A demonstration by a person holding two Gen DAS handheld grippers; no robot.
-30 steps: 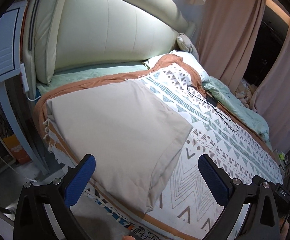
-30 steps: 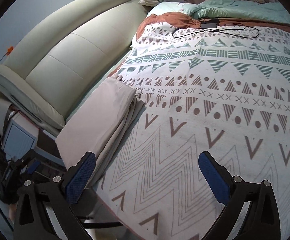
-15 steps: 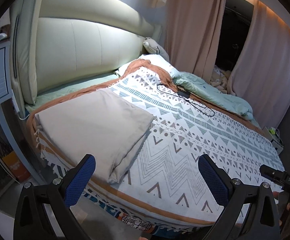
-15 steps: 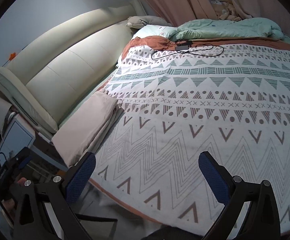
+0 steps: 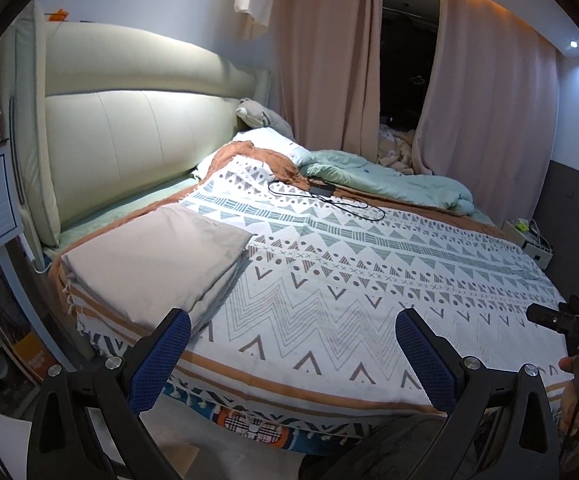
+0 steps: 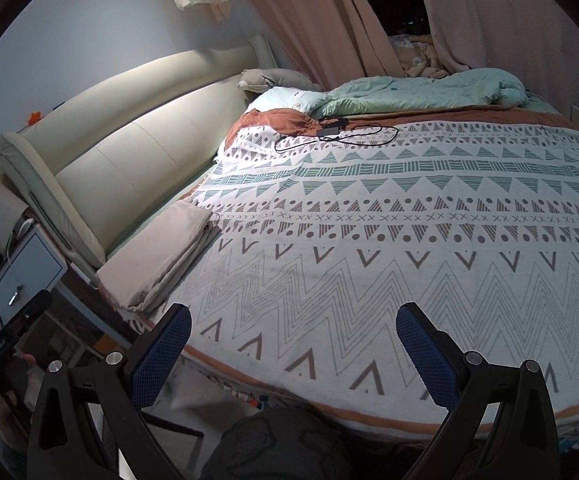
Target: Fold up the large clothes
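Blue-padded and black-framed, the left gripper (image 5: 292, 346) is hanging with its fingers spread wide apart and nothing between them, above the near edge of the bed and clear of the bedding. The right gripper (image 6: 293, 344), built the same way, is likewise gaping wide and carrying nothing, poised over the same near edge further along.

Beyond the left gripper's left finger (image 5: 159, 360), the folded beige cloth (image 5: 157, 258) is lying as a flat, layered rectangle on the near left corner of the bed, close to the headboard side; the right wrist view is showing it (image 6: 161, 258) at the far left, its stacked edges facing the middle of the bed. It is resting on the white blanket with grey and teal geometric patterns (image 5: 349, 280), which is covering most of the mattress, with a rust-orange border running along its edge.

Further off, a black cable with a small adapter (image 5: 321, 196) is lying looped on the blanket. Behind it, a crumpled mint-green duvet (image 5: 389, 178) is bunching along the far side. A cream padded headboard (image 5: 129, 144) is standing at the left, and pink curtains (image 5: 325, 60) are hanging behind the bed.
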